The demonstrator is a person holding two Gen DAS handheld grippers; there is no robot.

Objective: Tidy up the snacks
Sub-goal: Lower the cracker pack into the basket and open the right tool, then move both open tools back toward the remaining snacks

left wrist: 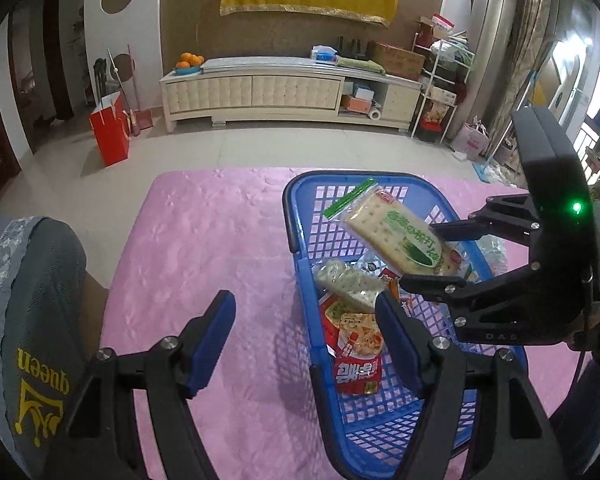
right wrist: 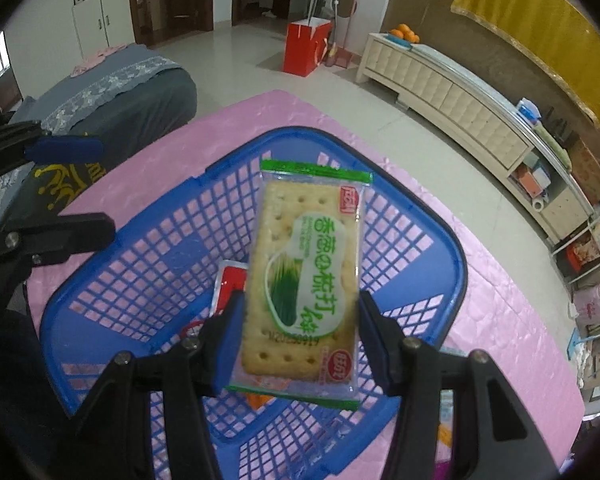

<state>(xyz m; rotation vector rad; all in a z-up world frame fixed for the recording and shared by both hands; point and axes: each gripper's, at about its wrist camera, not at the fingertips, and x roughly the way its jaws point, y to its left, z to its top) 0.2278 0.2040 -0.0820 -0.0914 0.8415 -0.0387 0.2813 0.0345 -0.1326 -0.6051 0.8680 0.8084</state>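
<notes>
Right claw (right wrist: 302, 330) is clamping the cracker pack (right wrist: 306, 276) by its edges above the basket (right wrist: 440, 248); squeezing harder is risking cracked biscuit. Left claw (left wrist: 306, 338) is hanging apart, empty, near the basket's left rim.

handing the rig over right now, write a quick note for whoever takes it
Right gripper: shut on the cracker packet, held in the air above the blue basket.
Left gripper: jaws open, empty, hovering over the basket's near left edge.
Done: a red snack pouch, a pale green-speckled packet and a few others already lie in the basket on the pink tablecloth.
Left: lower the cracker packet into the basket and let go. No other loose snack can be made out for sure on the cloth.
</notes>
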